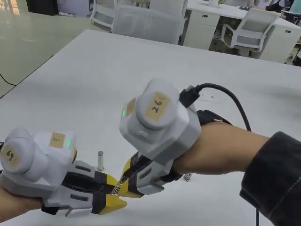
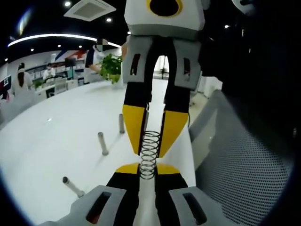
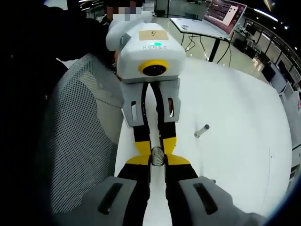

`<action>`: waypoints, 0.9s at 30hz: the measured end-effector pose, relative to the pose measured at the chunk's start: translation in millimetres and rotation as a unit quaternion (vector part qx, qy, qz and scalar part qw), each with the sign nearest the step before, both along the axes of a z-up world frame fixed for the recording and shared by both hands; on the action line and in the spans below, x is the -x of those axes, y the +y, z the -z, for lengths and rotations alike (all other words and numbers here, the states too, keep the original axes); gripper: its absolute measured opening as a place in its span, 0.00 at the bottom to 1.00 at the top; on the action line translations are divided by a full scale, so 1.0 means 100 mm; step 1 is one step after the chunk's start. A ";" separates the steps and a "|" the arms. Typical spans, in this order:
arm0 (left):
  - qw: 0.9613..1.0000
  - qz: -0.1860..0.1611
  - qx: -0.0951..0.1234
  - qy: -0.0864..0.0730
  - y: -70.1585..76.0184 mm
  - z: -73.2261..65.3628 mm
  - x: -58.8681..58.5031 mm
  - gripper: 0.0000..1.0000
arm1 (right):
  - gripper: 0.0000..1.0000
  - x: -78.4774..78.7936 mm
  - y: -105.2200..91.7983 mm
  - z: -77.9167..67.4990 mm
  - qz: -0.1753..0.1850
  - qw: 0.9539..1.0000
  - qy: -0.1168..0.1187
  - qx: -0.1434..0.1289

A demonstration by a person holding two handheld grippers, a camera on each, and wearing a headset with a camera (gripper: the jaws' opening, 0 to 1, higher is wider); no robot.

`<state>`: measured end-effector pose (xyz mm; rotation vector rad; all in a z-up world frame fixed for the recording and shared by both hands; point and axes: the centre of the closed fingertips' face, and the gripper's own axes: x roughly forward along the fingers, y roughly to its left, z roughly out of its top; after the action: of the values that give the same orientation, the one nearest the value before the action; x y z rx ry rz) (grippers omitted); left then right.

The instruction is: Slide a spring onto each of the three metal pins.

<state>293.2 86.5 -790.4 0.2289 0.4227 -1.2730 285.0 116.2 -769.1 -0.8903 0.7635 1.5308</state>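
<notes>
- The left gripper (image 2: 147, 168) was clamped on one end of the spring (image 2: 148, 159).
- The right gripper (image 2: 150, 153), tip to tip with it, pinched the other end.
- The spring was a thin grey wire coil, open-wound and straight, held over the white table (image 2: 56, 136).
- Three bare metal pins (image 2: 102, 143) stood close beside it.

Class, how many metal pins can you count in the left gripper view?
3: a near pin, a middle pin and a far pin, in a row on the table. None seems hidden.
</notes>
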 end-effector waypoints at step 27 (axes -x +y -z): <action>0.997 -0.078 0.005 0.024 0.50 -0.04 -0.04 0.28 | 0.08 -0.12 -0.16 0.05 0.017 1.000 -0.010 0.020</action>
<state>297.1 136.3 -786.4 0.1533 0.4665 -1.1293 297.1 99.7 -773.9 -0.9166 0.7946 1.4799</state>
